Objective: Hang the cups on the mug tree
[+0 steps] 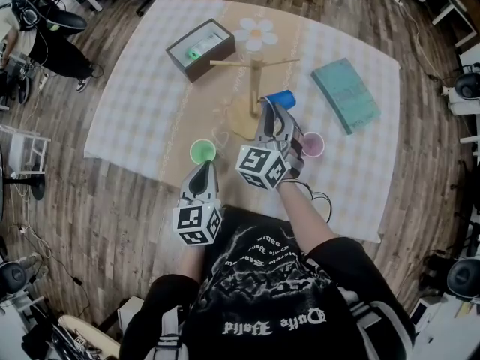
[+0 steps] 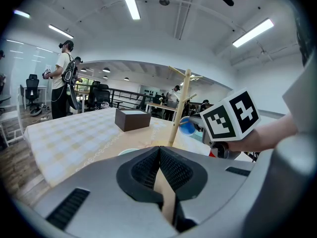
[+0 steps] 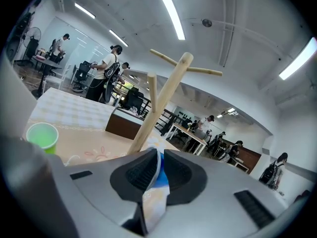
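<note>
1. Three cups are in sight around the mug tree (image 1: 256,81), which stands upright near the middle of the desk (image 1: 135,103) on a checked cloth.
2. The right gripper (image 1: 274,106) reaches over the tree's round base. Its fingers are closed on the wall of the blue cup (image 1: 283,97), and the right gripper view shows the cup's rim filling the narrow gap between them.
3. The blue cup is off the desk, just beside the tree's post on its right in the head view.
4. The left gripper (image 1: 202,169) sits low at the near edge of the desk. Its fingers are pressed together at the tips with nothing between them.
5. The green cup (image 1: 202,152) stands upright just ahead of the left gripper, left of the tree's base.
6. The pink cup (image 1: 312,145) stands upright on the desk, just right of the right gripper.
7. A brown box (image 1: 200,49) sits beyond the tree to the left. A teal book (image 1: 345,94) lies flat to the tree's right, apart from the cups.
</note>
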Motion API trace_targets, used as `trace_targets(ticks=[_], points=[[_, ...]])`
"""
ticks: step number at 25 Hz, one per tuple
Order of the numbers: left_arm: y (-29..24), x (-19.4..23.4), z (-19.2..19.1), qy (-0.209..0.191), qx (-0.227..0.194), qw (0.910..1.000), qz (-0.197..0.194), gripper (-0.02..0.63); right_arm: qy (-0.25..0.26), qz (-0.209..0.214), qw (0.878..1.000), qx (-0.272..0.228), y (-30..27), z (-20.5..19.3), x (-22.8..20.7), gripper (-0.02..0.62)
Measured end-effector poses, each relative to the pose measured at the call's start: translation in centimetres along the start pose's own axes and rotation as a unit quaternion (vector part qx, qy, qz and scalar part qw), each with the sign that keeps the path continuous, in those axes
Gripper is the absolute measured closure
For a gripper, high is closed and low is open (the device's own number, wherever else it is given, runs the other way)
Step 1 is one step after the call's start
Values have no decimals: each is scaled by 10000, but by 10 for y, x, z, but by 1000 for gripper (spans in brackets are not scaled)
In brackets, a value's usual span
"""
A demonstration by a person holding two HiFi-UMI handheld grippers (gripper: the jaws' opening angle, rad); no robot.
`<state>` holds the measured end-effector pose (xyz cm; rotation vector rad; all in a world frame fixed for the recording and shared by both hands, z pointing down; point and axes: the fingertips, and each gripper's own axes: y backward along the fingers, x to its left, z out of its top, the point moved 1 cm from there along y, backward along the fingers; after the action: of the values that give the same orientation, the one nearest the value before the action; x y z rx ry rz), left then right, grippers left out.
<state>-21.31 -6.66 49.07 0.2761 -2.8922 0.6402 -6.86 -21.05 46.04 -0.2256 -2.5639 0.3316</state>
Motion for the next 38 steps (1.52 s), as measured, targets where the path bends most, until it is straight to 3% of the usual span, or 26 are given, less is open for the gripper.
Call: trace_targets(ticks=[22,31,34,38], points=[[3,2,-1,-32,27,10000,63,588,-166,342,9990,224,6,-23,25,546],[10,4,-2,-23,-19,9998,185,588,-333,797,9955,394,-2,-34,34,544],[10,2,-4,-28,-1,9998,193,588,-546,1003,9928,364,-2,-34,36,514],[10,0,-4,-34,23,9998,191,588,-908,1444,9846,372,3,-33,43,415]])
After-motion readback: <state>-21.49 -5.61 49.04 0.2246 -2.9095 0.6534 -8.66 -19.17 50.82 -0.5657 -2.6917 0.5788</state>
